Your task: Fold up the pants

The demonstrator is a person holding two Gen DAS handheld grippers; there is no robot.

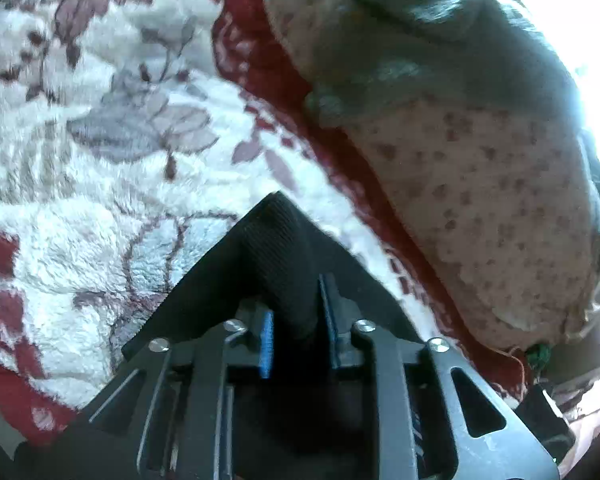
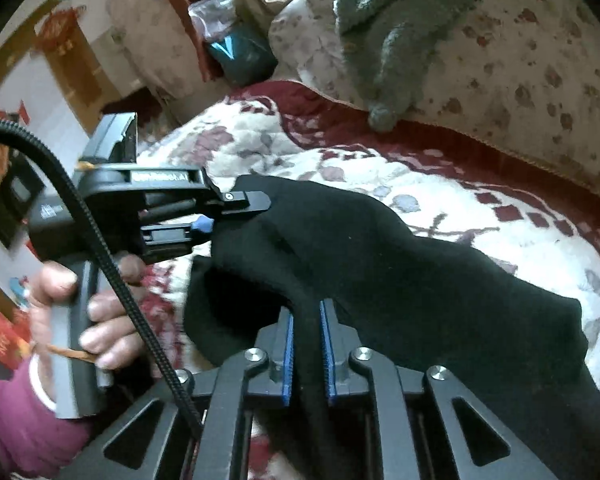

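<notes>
The black pants (image 2: pixel 400 264) hang lifted over a floral white-and-red blanket (image 2: pixel 440 200). My right gripper (image 2: pixel 308 344) is shut on an edge of the pants between its blue pads (image 2: pixel 288 356). My left gripper (image 2: pixel 236 216) shows side-on in the right wrist view, shut on another edge of the pants to the left. In the left wrist view the left gripper (image 1: pixel 298 328) pinches a peaked fold of the black pants (image 1: pixel 276 256) above the blanket (image 1: pixel 100 160).
A grey towel (image 2: pixel 388 40) lies on a spotted beige pillow (image 2: pixel 520 60) behind the blanket; both also show in the left wrist view (image 1: pixel 480 200). A bag (image 2: pixel 236 44) and furniture stand at the back left. A hand in a purple sleeve (image 2: pixel 20 420) holds the left gripper.
</notes>
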